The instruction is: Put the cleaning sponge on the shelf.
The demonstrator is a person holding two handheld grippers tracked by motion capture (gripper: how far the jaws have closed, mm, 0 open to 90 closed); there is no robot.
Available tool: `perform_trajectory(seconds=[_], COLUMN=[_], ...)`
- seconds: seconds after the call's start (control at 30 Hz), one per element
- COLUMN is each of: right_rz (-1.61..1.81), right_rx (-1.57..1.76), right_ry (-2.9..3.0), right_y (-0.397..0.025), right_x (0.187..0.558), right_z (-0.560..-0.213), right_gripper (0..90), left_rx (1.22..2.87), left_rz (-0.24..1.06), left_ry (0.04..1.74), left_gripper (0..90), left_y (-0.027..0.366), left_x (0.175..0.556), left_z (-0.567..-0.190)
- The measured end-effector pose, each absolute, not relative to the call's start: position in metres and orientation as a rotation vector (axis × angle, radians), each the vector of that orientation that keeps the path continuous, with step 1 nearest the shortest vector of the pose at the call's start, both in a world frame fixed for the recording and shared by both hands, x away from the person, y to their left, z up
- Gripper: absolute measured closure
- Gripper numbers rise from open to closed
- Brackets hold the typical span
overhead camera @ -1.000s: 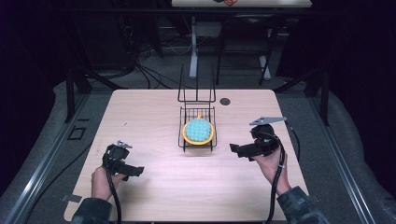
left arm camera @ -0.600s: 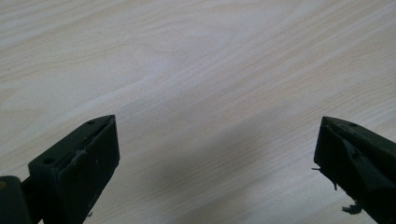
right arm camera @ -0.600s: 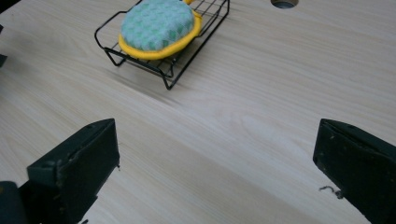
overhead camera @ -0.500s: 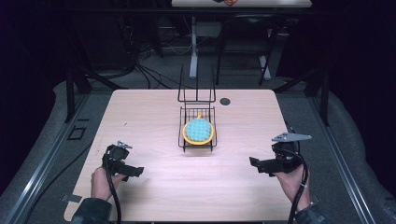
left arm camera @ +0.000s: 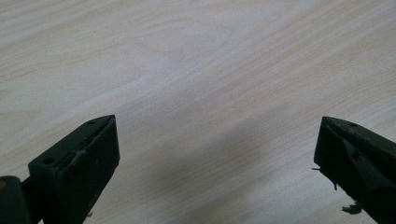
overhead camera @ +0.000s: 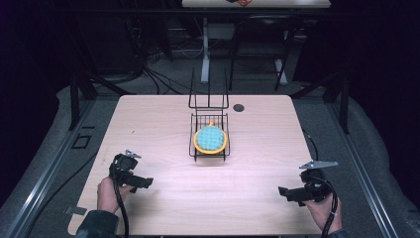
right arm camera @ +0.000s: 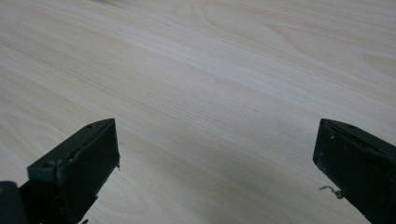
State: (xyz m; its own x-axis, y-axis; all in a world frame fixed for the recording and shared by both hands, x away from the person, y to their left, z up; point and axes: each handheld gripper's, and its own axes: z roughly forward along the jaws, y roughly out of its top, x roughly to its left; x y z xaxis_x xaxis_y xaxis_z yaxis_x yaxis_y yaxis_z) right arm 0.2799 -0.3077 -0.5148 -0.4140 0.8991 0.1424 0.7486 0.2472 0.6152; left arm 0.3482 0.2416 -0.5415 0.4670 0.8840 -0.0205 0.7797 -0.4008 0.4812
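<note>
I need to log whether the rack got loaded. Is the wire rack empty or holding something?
Holding something. In the high view, the black wire rack has a round teal item with an orange rim lying inside it.

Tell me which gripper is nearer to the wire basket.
Left, by a small margin. The left gripper sits toward the table's near left corner, the right gripper toward its near right corner, slightly farther from the wire basket. Both jaws stand open over bare wood.

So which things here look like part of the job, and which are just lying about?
Likely the job:
- rack
- plate in it
- left tool, open
- right tool, open

Lying about:
- dark disc on the table
</note>
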Motion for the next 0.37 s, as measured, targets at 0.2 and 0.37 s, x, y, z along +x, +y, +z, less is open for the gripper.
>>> perform_trajectory(seconds=[0.2, 0.37], right_rz=[0.878, 0.881], right_rx=[1.561, 1.567], right_ry=[2.281, 2.281], right_y=[-0.313, -0.318], right_x=[0.282, 0.284], right_z=[-0.527, -0.531], right_gripper=[0.1, 0.1], left_rx=[2.298, 2.293], left_rz=[0.328, 0.325], left_ry=[1.386, 1.384], left_gripper=[0.2, 0.2], left_y=[0.240, 0.240], left_x=[0.349, 0.349], left_z=[-0.542, -0.542])
